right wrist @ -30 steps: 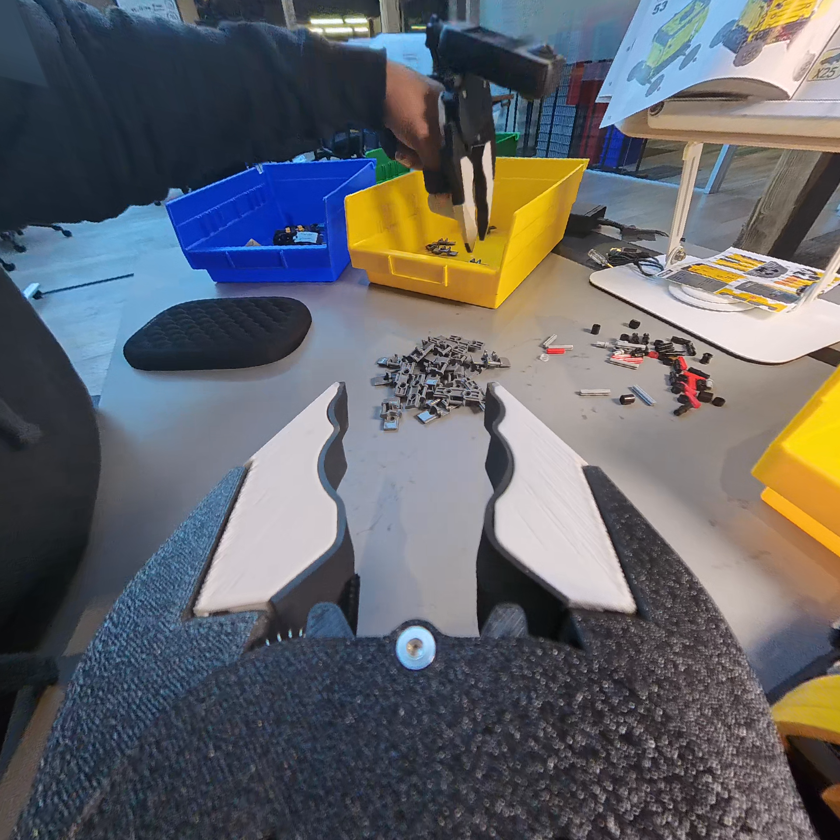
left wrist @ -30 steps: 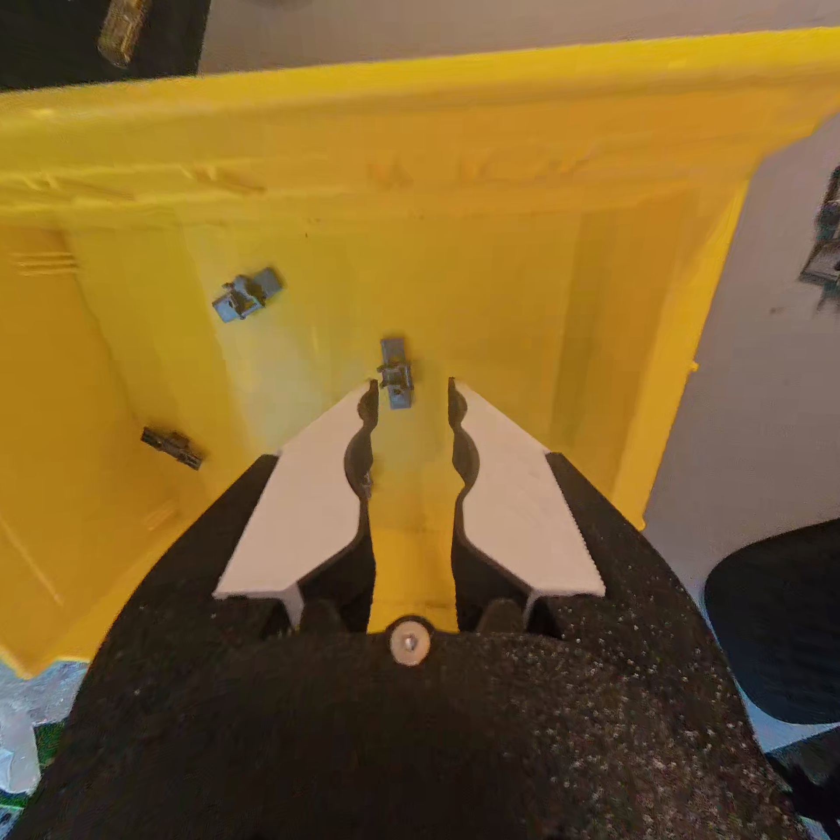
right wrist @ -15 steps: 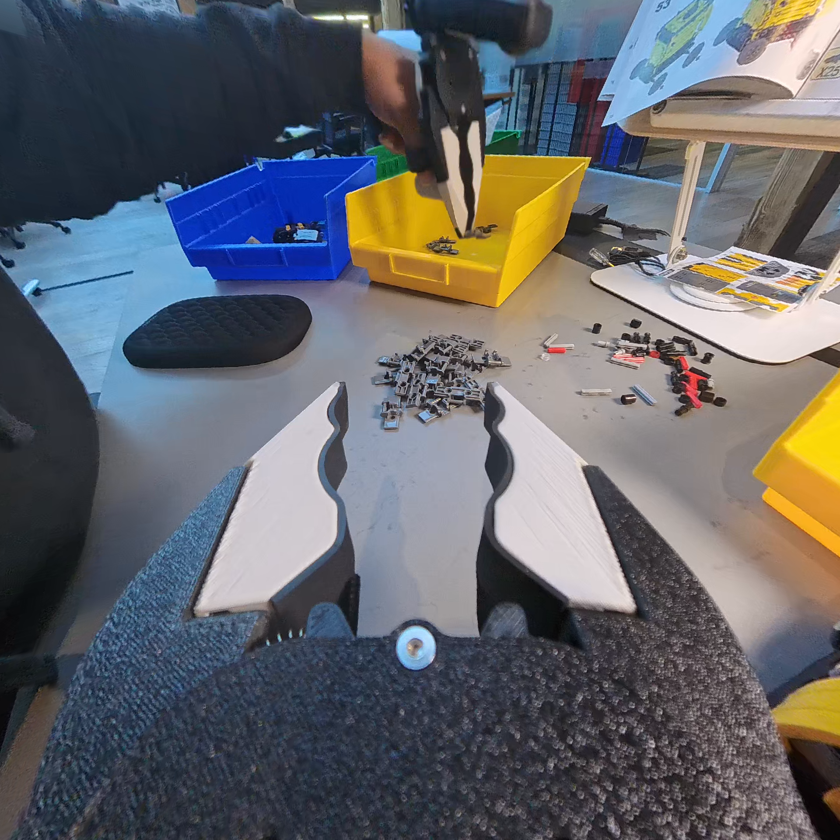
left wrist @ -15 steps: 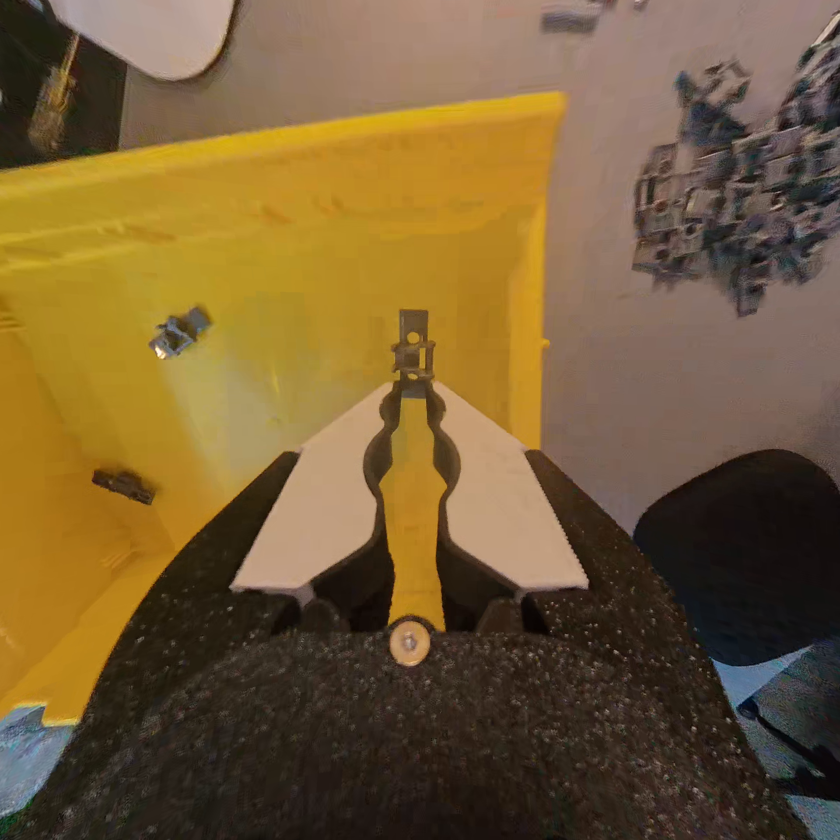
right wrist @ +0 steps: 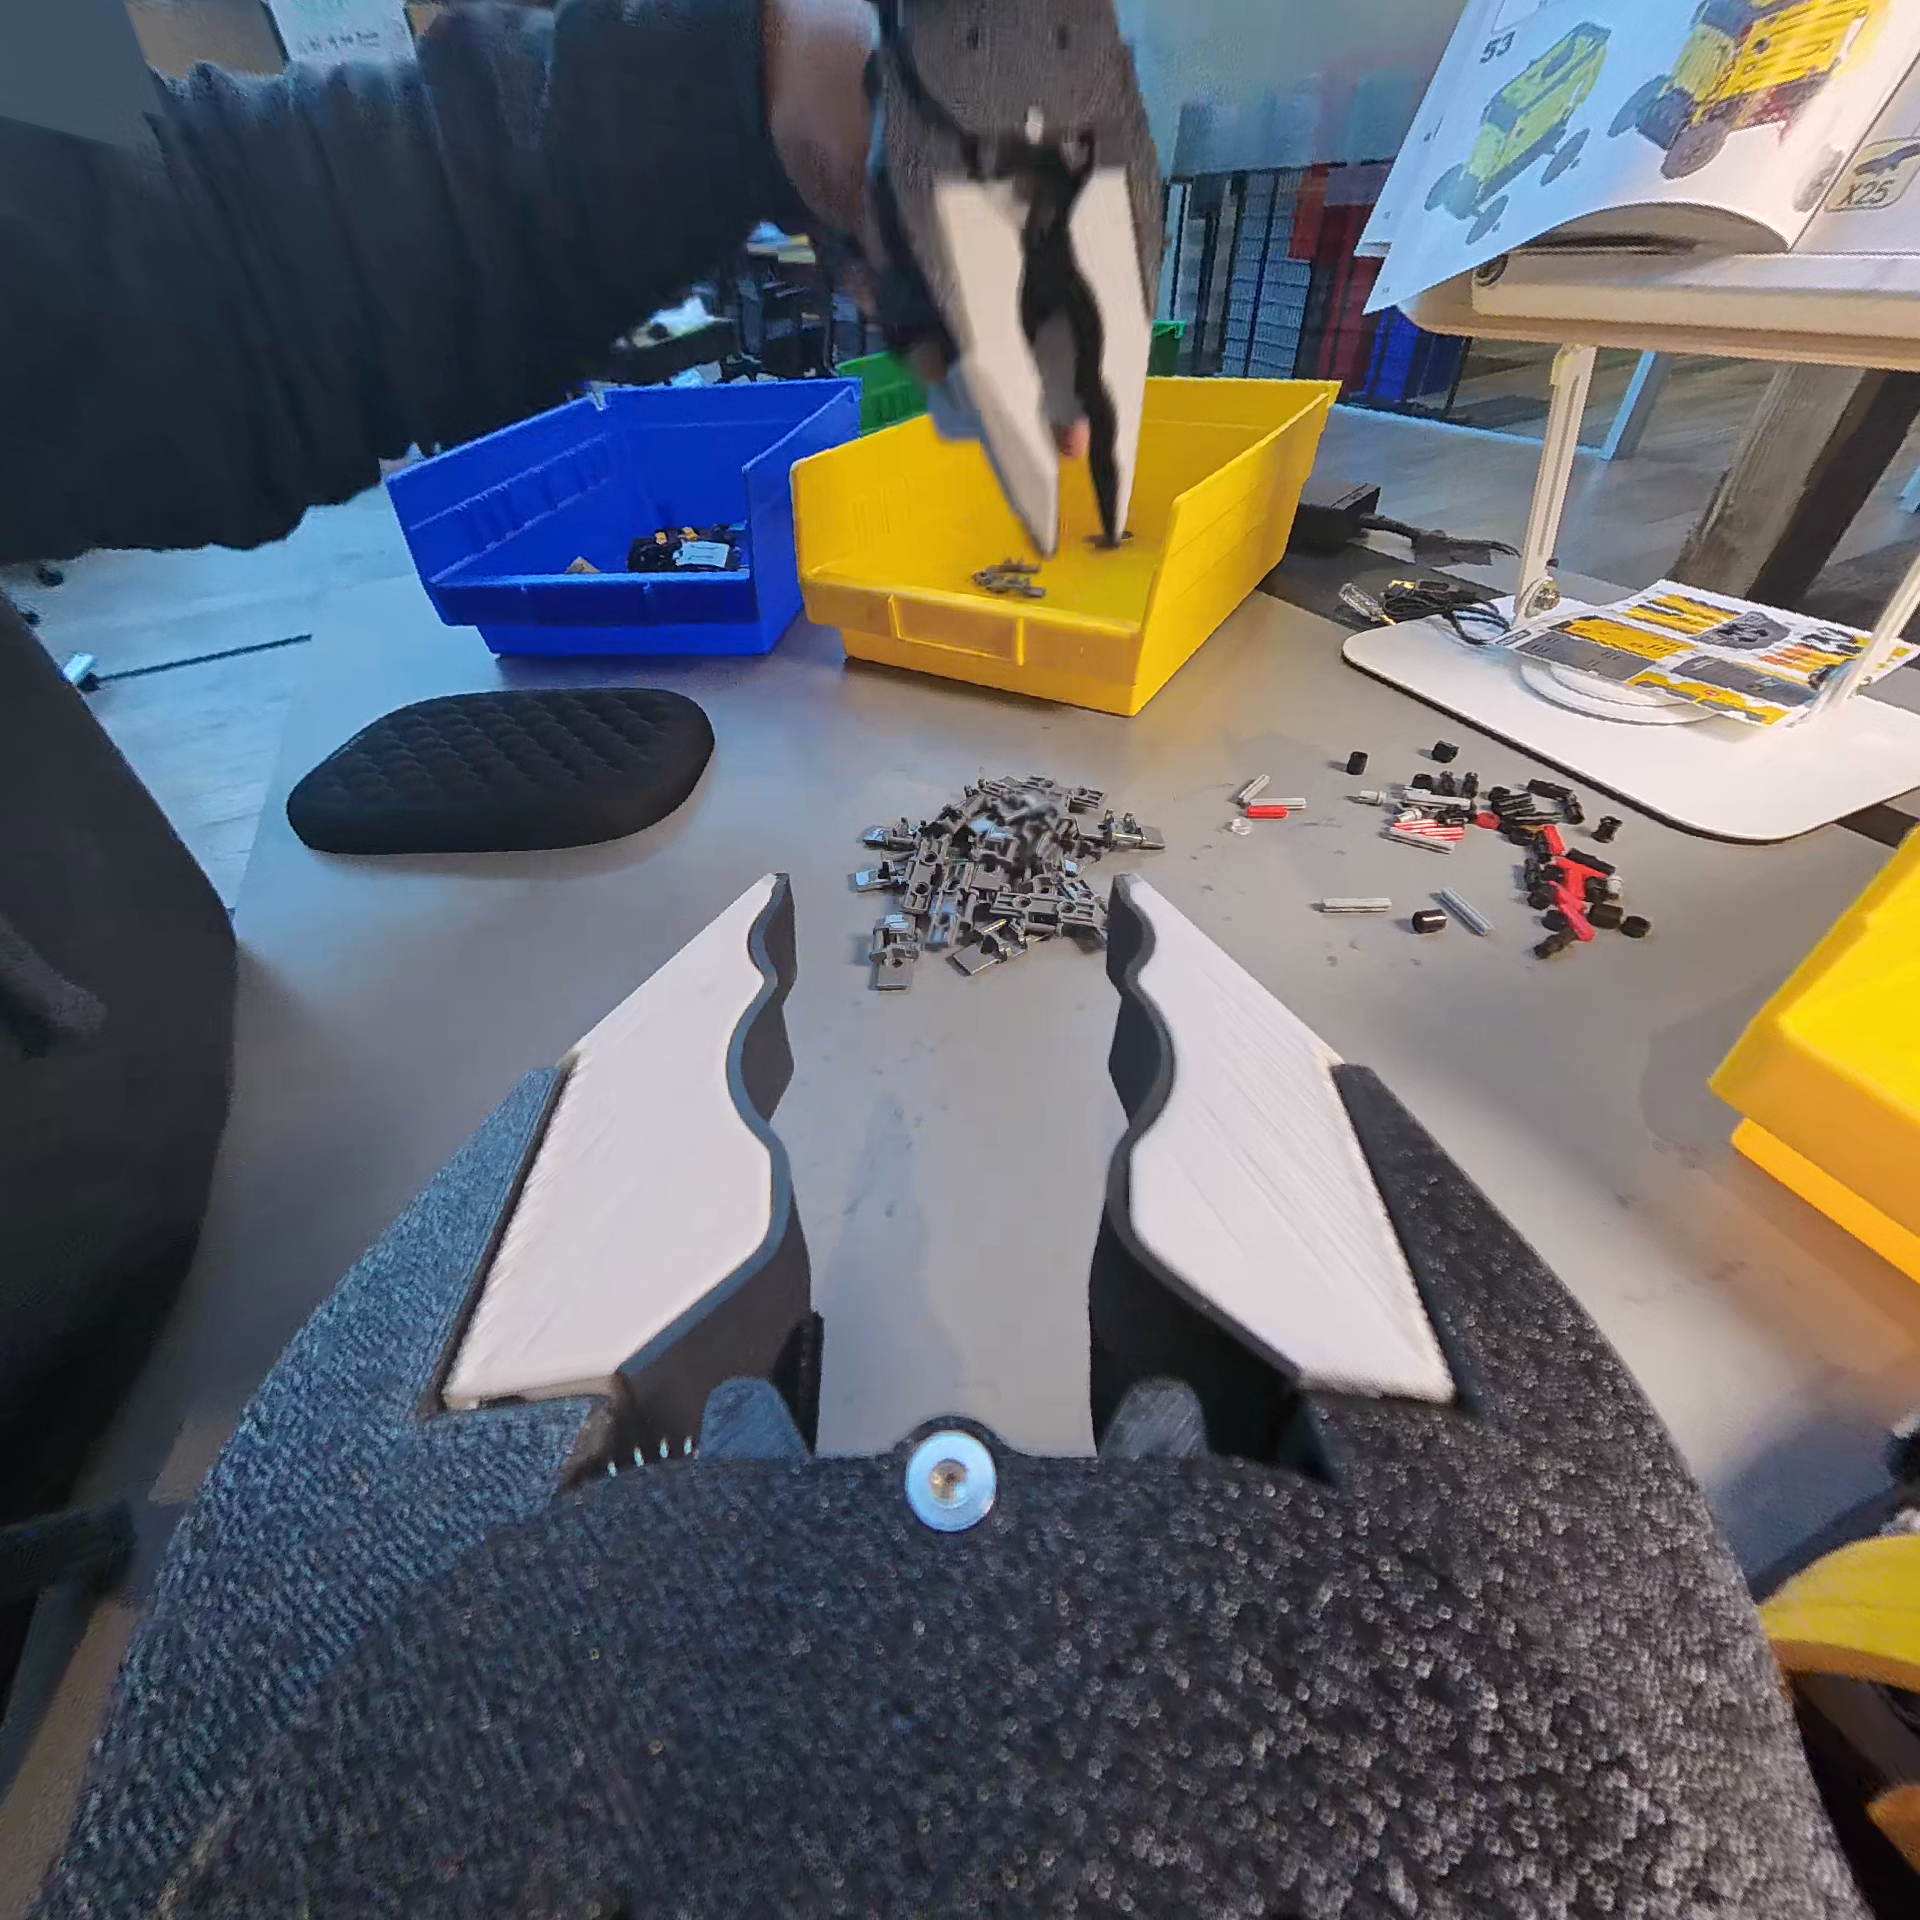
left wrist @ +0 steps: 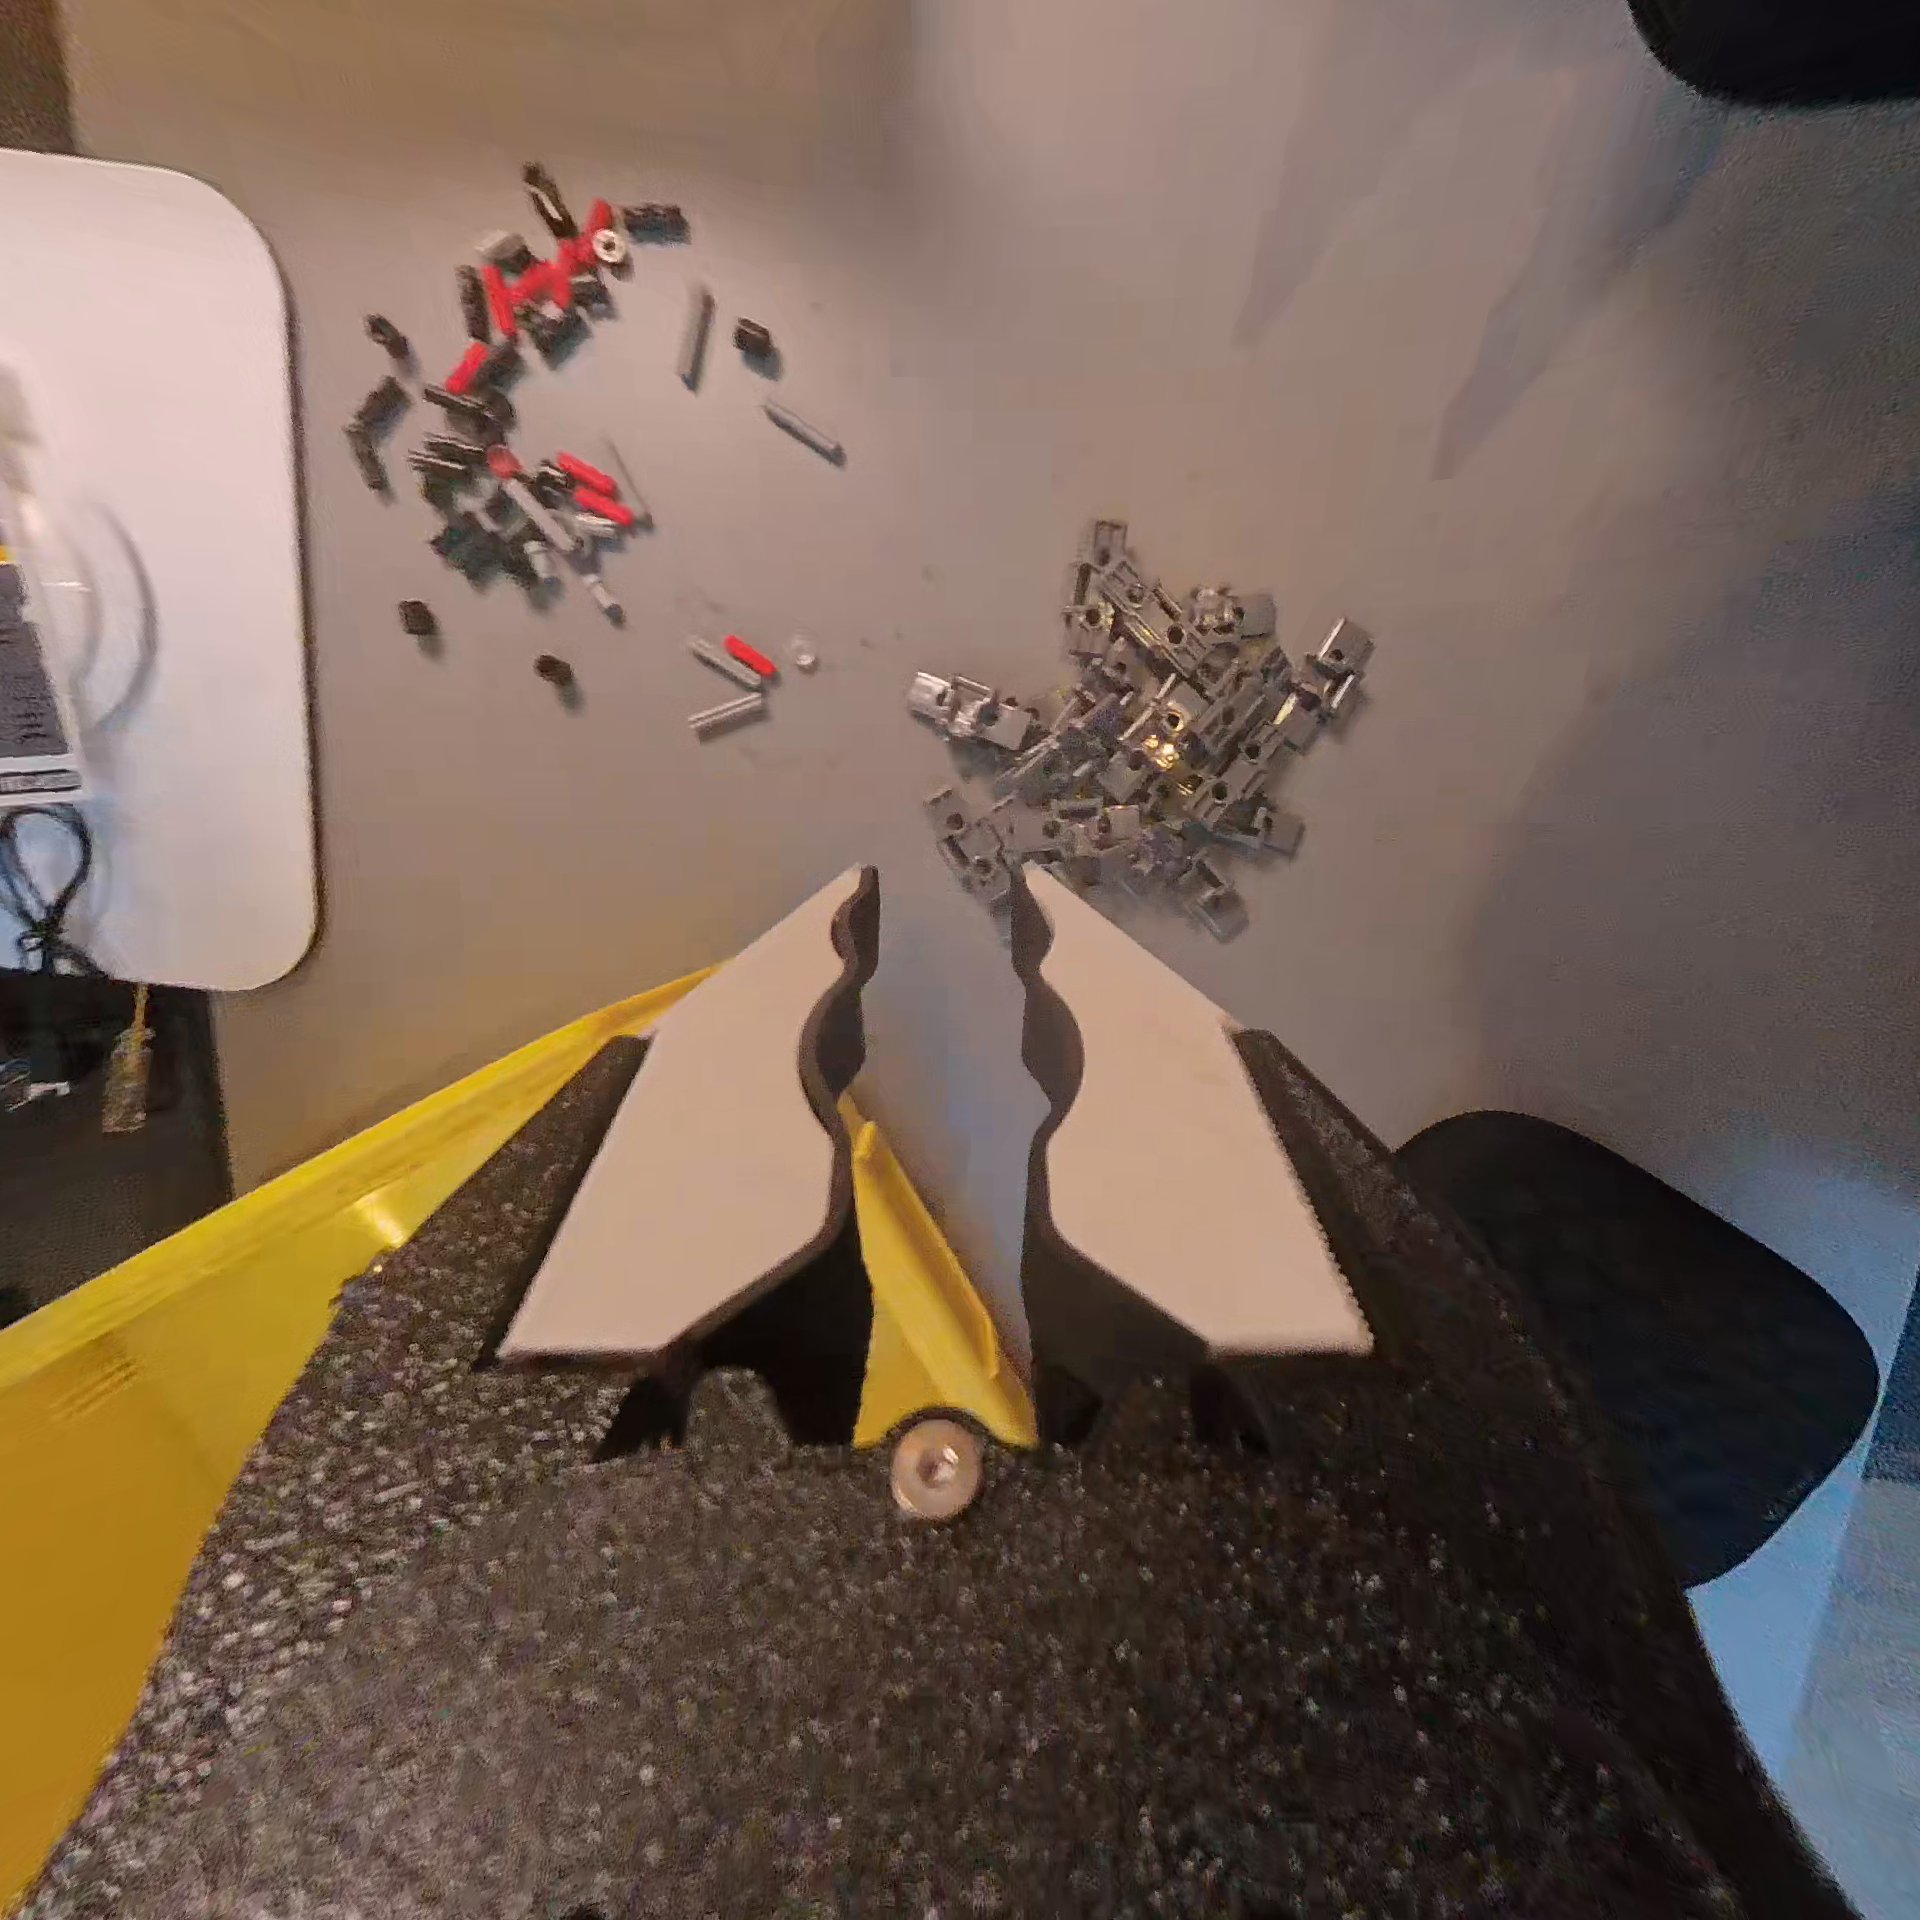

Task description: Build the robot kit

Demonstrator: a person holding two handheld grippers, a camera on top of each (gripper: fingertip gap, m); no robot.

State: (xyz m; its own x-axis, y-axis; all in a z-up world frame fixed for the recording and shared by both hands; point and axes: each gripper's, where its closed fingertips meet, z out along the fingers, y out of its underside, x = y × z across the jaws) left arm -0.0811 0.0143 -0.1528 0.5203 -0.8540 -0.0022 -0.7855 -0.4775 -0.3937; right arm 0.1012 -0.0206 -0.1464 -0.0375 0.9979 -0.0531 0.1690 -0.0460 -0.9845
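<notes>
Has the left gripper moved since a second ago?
Yes. The left gripper has risen out of the yellow bin and swung toward the grey parts pile, jaws open.

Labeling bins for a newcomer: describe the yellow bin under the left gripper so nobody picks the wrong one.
At the grey table's far side stand two bins. The yellow bin, right of the blue bin, holds a few grey pieces; another yellow one sits at the right edge.

Each gripper [right wrist: 943, 894] has pale wavy-edged fingers [right wrist: 634, 1174] in black speckled housing; a silver screw [right wrist: 949, 1478] sits behind them; a dark sleeve [right wrist: 395, 281].
</notes>
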